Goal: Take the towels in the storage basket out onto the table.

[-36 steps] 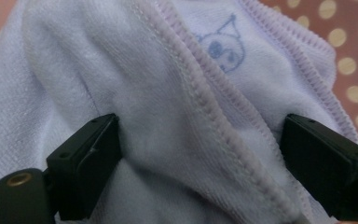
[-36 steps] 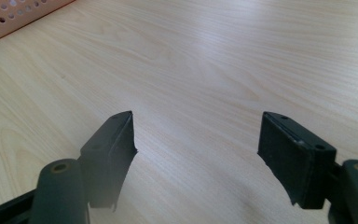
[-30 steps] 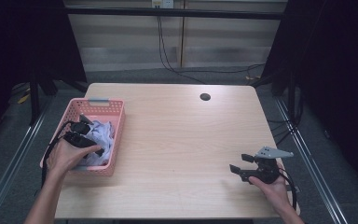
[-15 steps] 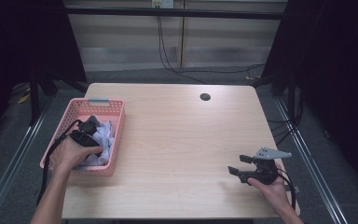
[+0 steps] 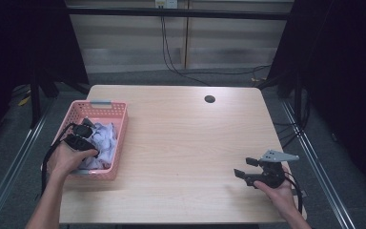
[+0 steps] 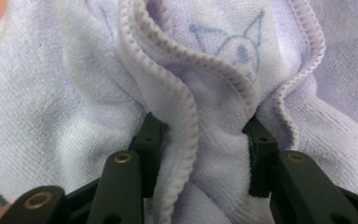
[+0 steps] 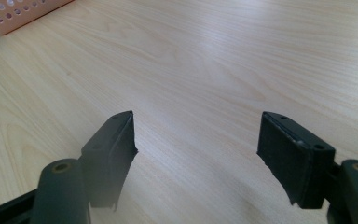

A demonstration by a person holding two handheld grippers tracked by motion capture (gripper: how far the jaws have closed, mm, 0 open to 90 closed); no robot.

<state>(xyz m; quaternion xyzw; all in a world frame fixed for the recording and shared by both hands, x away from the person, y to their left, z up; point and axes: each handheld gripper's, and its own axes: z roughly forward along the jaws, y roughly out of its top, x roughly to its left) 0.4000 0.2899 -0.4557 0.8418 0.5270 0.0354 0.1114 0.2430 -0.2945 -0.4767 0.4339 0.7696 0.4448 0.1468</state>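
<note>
Counter (image 5: 181, 143): pale wood-grain top; a small dark round hole (image 5: 209, 99) sits near its far edge, right of the middle.

Basket (image 5: 119, 143): a pink perforated plastic basket stands at the counter's left edge, its far end about halfway up that edge and its near end short of the near-left corner. Its corner also shows at the top left of your right gripper view (image 7: 18, 11).

Towel (image 5: 104, 138): a pale lilac terry towel lies crumpled inside the basket. In your left gripper view its stitched hem (image 6: 182, 107) runs in folds, and a blue line drawing of a cartoon face with pointed ears (image 6: 235, 44) is printed on it.

Left tongs (image 5: 83, 130): your left hand (image 5: 66, 160) holds them down in the basket, pushed into the towel. In your left gripper view (image 6: 203, 149) the jaws stand partly apart with a thick fold of towel bunched between them, the cloth pressing against both inner faces; they are grasping that fold.

Right tongs (image 5: 244, 168): your right hand (image 5: 279, 191) holds them near the counter's near-right corner, pointing left across the top. In your right gripper view (image 7: 196, 149) the jaws are spread wide, released, with bare counter between them.
</note>
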